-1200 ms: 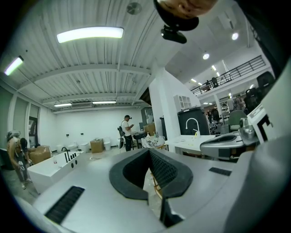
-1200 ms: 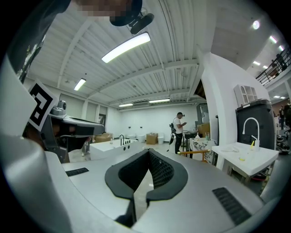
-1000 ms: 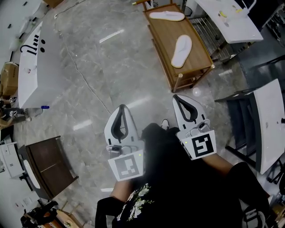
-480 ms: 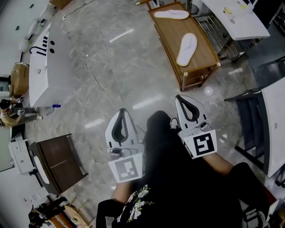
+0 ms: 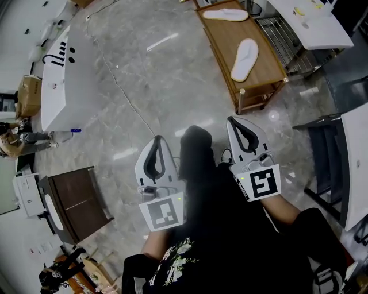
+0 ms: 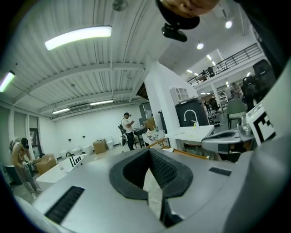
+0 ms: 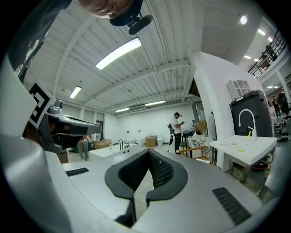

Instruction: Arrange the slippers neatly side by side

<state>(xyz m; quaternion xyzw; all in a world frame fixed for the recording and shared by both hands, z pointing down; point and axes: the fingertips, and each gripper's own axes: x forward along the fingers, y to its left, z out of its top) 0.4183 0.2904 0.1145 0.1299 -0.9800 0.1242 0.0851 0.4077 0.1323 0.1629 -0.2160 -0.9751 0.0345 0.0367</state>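
Left gripper (image 5: 157, 139) and right gripper (image 5: 232, 120) fingers shut, empty; only the view drifted. Near slipper (image 5: 244, 59), far slipper (image 5: 225, 14) askew on wooden desk (image 5: 221, 40), untouched.

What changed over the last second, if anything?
Only the head camera drifted; the table now sits slightly further right in frame. The near slipper and far slipper lie untouched on it; the left claw and right claw stay shut and empty.
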